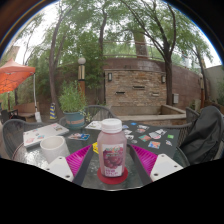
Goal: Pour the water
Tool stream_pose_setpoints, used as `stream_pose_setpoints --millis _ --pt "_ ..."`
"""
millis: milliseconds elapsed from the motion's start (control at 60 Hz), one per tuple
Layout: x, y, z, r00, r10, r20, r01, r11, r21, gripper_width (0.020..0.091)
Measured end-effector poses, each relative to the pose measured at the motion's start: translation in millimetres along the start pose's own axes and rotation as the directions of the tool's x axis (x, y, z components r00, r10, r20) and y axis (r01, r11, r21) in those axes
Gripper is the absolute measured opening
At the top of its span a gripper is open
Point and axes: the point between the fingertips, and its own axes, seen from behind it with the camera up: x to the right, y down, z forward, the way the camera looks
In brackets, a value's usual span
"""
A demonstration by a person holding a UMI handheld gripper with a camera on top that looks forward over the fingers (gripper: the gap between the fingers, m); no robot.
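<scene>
Bottle (112, 148), clear with a white cap and a pink label, stands upright on a round glass surface (170, 140) on an outdoor patio, directly between the two fingers of the hand-held gripper (110, 163). The fingers are spread apart, their magenta pads (146, 160) flanking the bottle; whether they touch its sides cannot be told. Just left of the bottle and the left finger sits a white cup (53, 148). Beyond the bottle, small cards (153, 133) in several colours lie scattered across the surface, and a pale book (45, 133) rests farther left. A potted plant (72, 103) stands at the far rim. Dark chairs (205, 133) ring the surface. Behind rise a brick wall (135, 85), trees (110, 30) and, at the left, a red umbrella (14, 75).
</scene>
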Motion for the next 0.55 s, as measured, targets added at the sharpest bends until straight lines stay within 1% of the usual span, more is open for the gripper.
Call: stream_pose_setpoints --millis 33,217,300,383,467,550 --pt "1.2 -3.2 -9.0 1.000 -0.002 -0.009 0.002 1.000 -0.005 0.0819" --pt "4.7 -8.7 -86.8 0.996 -0.051 -0.073 0.051 0.999 -0.010 0.0821" --pt "-3.2 -10.8 -135.2 0.997 -0.032 -0.067 0.032 0.999 0.008 0.0825" --pt "-10.0 3.0 -188.3 0.997 -0.010 -0.078 0.010 1.000 0.005 0.0829" --pt "-21.6 18.5 -234.4 0.998 0.009 -0.068 -0.008 1.000 0.010 0.0829" --pt "-29.7 35.6 -275.6 0.998 0.016 -0.061 -0.016 1.000 -0.009 0.0827"
